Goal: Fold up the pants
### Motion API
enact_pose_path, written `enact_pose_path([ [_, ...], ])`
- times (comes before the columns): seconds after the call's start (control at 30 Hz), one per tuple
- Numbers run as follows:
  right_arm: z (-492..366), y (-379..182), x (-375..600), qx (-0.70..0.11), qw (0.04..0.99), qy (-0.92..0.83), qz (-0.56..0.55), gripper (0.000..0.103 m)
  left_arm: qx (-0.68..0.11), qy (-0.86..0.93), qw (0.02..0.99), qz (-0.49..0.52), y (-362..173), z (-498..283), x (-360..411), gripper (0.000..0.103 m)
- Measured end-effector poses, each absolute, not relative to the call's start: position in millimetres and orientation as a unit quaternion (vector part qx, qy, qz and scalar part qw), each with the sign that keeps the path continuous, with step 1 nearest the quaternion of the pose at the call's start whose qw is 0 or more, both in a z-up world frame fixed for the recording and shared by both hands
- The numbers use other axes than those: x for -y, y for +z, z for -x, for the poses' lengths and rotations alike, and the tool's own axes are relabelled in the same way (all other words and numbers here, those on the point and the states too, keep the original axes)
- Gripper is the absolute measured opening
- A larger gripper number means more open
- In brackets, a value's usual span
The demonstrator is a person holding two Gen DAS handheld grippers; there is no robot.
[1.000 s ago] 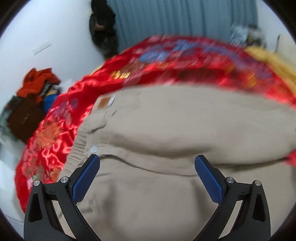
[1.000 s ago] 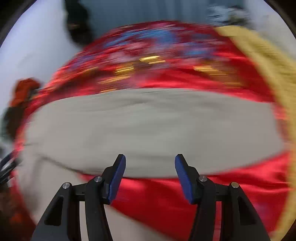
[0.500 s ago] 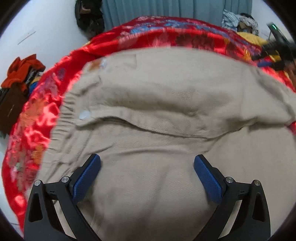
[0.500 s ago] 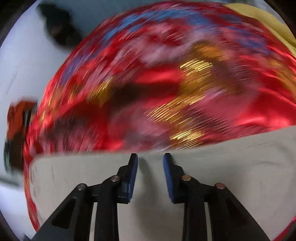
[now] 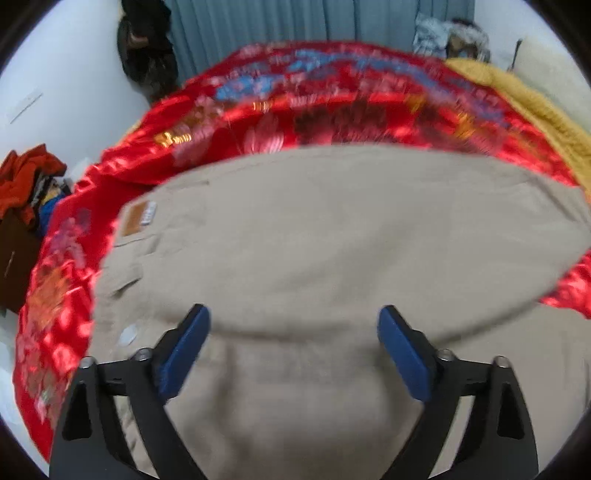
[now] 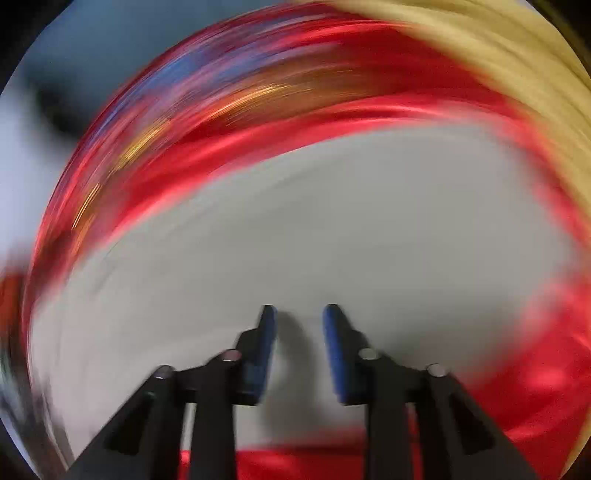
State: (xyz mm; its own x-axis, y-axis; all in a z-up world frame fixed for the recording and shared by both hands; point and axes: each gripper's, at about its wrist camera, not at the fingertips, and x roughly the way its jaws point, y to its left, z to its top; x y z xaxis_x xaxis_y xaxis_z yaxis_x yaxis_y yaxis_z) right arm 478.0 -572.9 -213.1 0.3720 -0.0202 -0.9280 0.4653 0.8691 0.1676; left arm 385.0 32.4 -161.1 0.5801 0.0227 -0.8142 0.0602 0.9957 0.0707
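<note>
The beige pants [image 5: 314,240] lie folded lengthwise on the red patterned bedspread [image 5: 332,110], with a brown waistband label [image 5: 138,219] at the left. My left gripper [image 5: 293,332] hovers over the near part of the pants, jaws wide open and empty. In the blurred right wrist view the pants [image 6: 314,240] fill the middle. My right gripper [image 6: 299,325] is over them, jaws a narrow gap apart with nothing visibly between them.
A yellow blanket [image 5: 535,110] lies along the bed's right side. A pile of orange and dark clothes [image 5: 29,184] sits on the floor at the left. A dark bag [image 5: 147,48] and grey curtains [image 5: 277,29] stand behind the bed.
The left gripper pulled back from the pants, still wide open. The right gripper swung fast across the pants, and its jaws narrowed from a wider gap one second ago.
</note>
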Motion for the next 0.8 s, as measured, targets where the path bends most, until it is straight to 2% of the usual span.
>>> enact_pose_path([
  [0.03, -458.6, -196.3, 587.0, -0.541, 0.807, -0.174, -0.161, 0.034, -0.45, -0.027, 0.891, -0.045, -155.0, -370.4, -26.6, 0.099],
  [0.1, -427.8, -183.5, 583.3, -0.552, 0.811, -0.149, -0.124, 0.036, -0.451, -0.058, 0.889, -0.051, -152.8, -350.1, -11.2, 0.1],
  [0.2, -357.4, -176.8, 538.6, -0.58, 0.796, -0.008, -0.173, 0.036, -0.481, -0.115, 0.867, -0.064, -174.3, -314.6, 19.8, 0.1],
  [0.3, -288.7, -185.8, 488.7, -0.608, 0.76, 0.111, -0.204, 0.036, -0.508, -0.103, 0.844, -0.137, -210.3, -289.6, 38.7, 0.1],
  [0.4, -229.8, -205.5, 479.5, -0.637, 0.742, 0.12, -0.172, 0.036, -0.513, -0.086, 0.839, -0.161, -220.6, -273.6, 27.1, 0.102],
  [0.43, -209.6, -212.0, 498.8, -0.644, 0.742, 0.084, -0.164, 0.033, -0.522, -0.08, 0.836, -0.148, -218.6, -272.6, 18.7, 0.102],
  [0.5, -185.6, -214.1, 553.9, -0.627, 0.75, 0.013, -0.209, 0.014, -0.535, -0.061, 0.831, -0.137, -212.6, -272.0, 4.7, 0.103],
  [0.53, -170.8, -213.2, 585.6, -0.619, 0.752, -0.036, -0.222, 0.0, -0.538, -0.052, 0.83, -0.137, -209.1, -272.1, 1.1, 0.103],
  [0.63, -144.2, -196.3, 637.8, -0.607, 0.753, -0.12, -0.226, 0.0, -0.529, -0.032, 0.839, -0.128, -184.9, -280.5, -4.0, 0.101],
  [0.67, -145.4, -187.5, 640.5, -0.611, 0.75, -0.137, -0.211, 0.002, -0.517, -0.034, 0.846, -0.122, -181.0, -283.7, -1.4, 0.101],
  [0.73, -164.9, -166.6, 631.6, -0.613, 0.759, -0.149, -0.164, 0.014, -0.475, -0.037, 0.873, -0.098, -152.1, -307.9, 5.4, 0.101],
  [0.8, -205.9, -138.0, 607.7, -0.581, 0.79, -0.113, -0.16, 0.014, -0.436, -0.04, 0.896, -0.076, -132.5, -344.0, 16.3, 0.102],
])
